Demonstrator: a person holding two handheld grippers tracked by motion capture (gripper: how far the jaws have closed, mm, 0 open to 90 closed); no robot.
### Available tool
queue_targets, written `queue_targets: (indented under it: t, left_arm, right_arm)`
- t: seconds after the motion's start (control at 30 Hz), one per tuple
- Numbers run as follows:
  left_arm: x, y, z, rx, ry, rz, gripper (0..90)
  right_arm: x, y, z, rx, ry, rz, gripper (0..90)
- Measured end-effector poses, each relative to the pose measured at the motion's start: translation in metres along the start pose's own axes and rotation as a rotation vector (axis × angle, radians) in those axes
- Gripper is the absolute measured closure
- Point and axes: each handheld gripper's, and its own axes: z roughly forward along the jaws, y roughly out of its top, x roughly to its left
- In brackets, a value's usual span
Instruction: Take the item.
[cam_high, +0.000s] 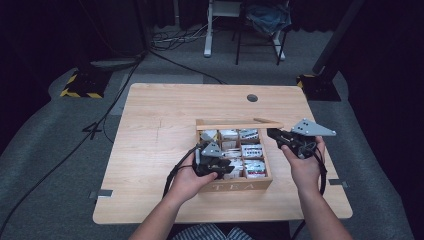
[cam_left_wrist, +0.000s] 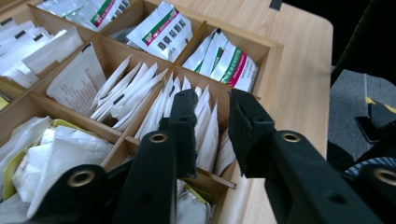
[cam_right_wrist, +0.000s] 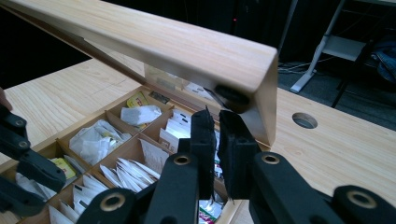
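Note:
An open wooden tea box marked TEA stands on the table, its compartments full of sachets. My left gripper reaches down into the near left part of the box. Its jaws stand apart over a compartment of upright white sachets, whose top edges lie between the pads. I see no clear press on them. My right gripper is shut with nothing between its jaws, and its tips sit right under the front corner of the raised lid, which slants above the box.
The light wooden table has a round cable hole at the back right. Sachets with green and red labels fill the box's other compartments. Cables and stand feet lie on the grey floor behind the table.

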Motion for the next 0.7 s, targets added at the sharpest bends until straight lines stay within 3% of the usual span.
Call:
queue_targets:
  t: [0.27,0.57,0.7]
  left_arm:
    - [0.001,-0.003,0.008,0.037,-0.005,0.007,79.7]
    - [-0.002,-0.004,0.013,0.056,-0.036,0.012,84.5]
    - [-0.001,-0.004,0.018,0.086,-0.046,0.018,86.1]
  right_arm:
    - [0.000,0.000,0.001,0.000,0.005,0.001,84.7]
    - [0.001,-0.001,0.002,0.005,0.007,0.000,84.7]
    - [0.001,-0.001,0.003,0.008,0.009,-0.001,84.7]
